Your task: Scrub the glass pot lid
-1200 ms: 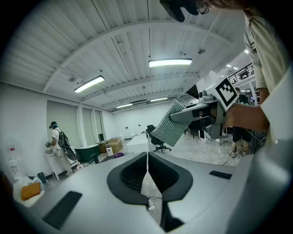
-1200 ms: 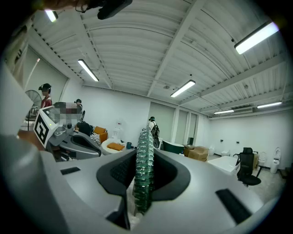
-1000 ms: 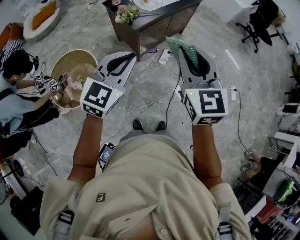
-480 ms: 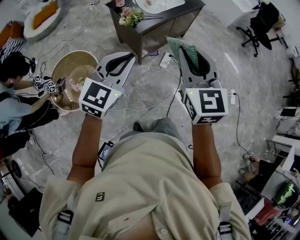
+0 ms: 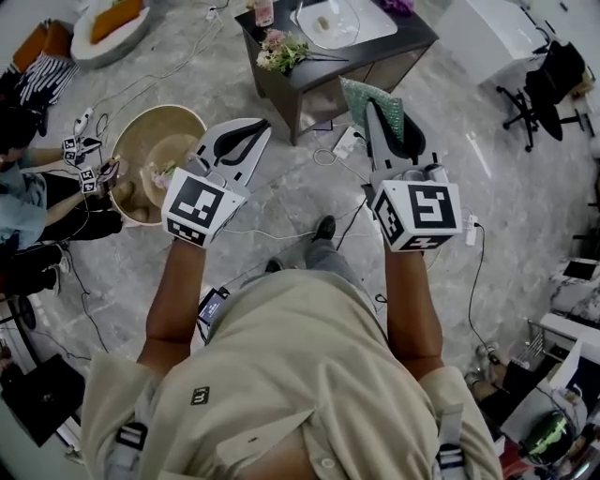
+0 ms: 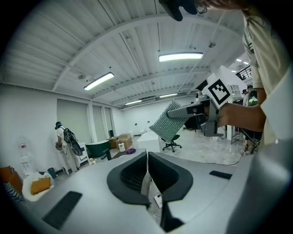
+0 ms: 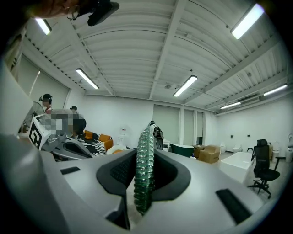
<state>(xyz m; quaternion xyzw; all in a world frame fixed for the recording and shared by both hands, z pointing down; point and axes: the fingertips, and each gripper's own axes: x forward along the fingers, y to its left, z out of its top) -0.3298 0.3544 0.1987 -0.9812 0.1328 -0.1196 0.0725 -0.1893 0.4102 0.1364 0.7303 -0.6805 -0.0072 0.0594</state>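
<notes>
The glass pot lid [image 5: 328, 21] lies on a white mat on a dark low table [image 5: 302, 72] at the top of the head view, well ahead of both grippers. My right gripper [image 5: 373, 111] is shut on a green scrub pad [image 5: 361, 97], which stands edge-on between the jaws in the right gripper view as the green scrub pad [image 7: 145, 167]. My left gripper [image 5: 253, 128] is held level beside it, its jaws pressed together with nothing in them [image 6: 147, 161]. Both point up and forward, above the floor.
A bunch of flowers [image 5: 279, 52] sits on the table's near left corner. A round tan tub [image 5: 159, 141] stands on the floor at the left, with another person's hands [image 5: 89, 164] at it. Cables and a power strip [image 5: 349, 141] lie on the marble floor.
The person has stepped forward: the table has moved nearer and the lid on its white mat has come into view. Both grippers keep their hold and pose.
</notes>
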